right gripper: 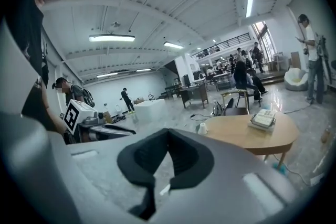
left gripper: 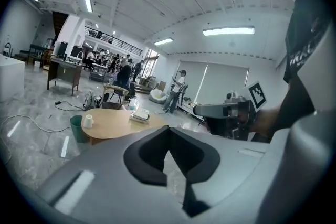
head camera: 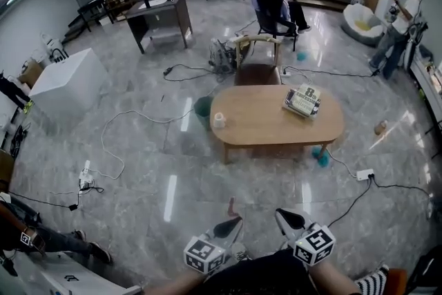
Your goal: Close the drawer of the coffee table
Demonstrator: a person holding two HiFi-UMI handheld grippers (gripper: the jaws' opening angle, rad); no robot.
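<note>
Evidently, the coffee table (head camera: 266, 124) must first be approached, since it stands well apart from the left gripper (head camera: 232, 222) and the right gripper (head camera: 286, 216), both held closed and empty. The drawer front should then be pushed squarely with closed tips. The drawer itself cannot be made out in any view, so its side is not known.

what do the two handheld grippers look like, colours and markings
Both the left gripper and right gripper have grey bodies tapering to pointed jaws lined with black pads. Each carries a white cube printed with black square markers. The person wears dark clothing.
</note>
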